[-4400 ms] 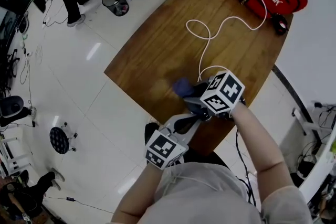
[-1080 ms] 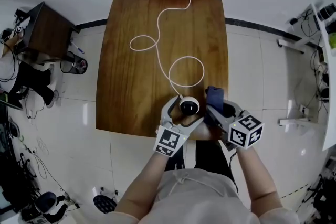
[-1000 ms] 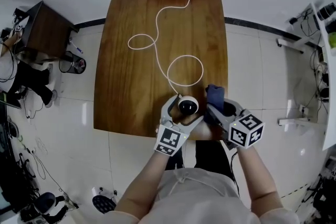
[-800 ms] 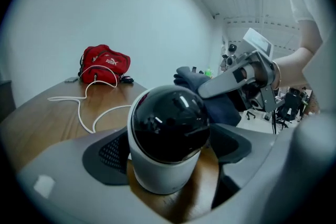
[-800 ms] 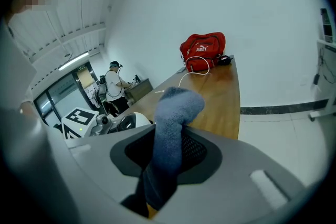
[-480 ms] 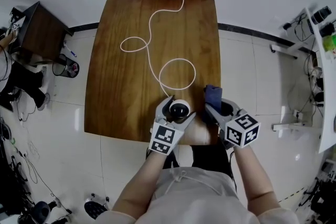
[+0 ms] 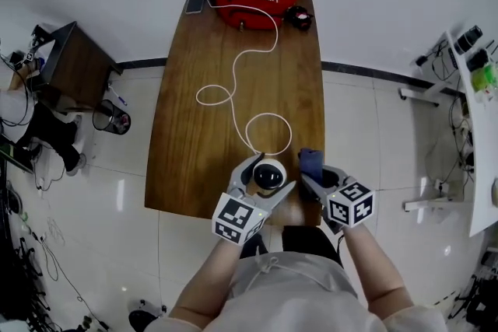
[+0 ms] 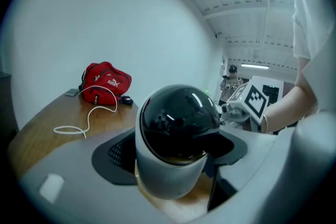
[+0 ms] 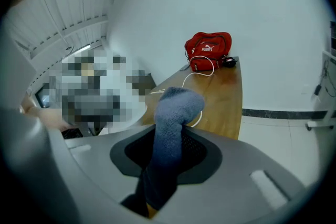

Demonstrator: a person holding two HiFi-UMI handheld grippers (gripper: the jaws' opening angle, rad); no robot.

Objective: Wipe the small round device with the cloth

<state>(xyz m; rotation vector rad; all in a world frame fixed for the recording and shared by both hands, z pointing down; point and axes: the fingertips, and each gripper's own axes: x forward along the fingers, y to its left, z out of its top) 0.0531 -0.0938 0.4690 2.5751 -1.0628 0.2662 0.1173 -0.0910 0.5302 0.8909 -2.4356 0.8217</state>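
Device (image 7: 268, 178) seemingly within left hand-held gripper (image 7: 268, 172)

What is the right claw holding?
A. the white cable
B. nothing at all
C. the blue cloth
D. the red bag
C: the right claw is clamped on the blue cloth, which sticks up from between its jaws.
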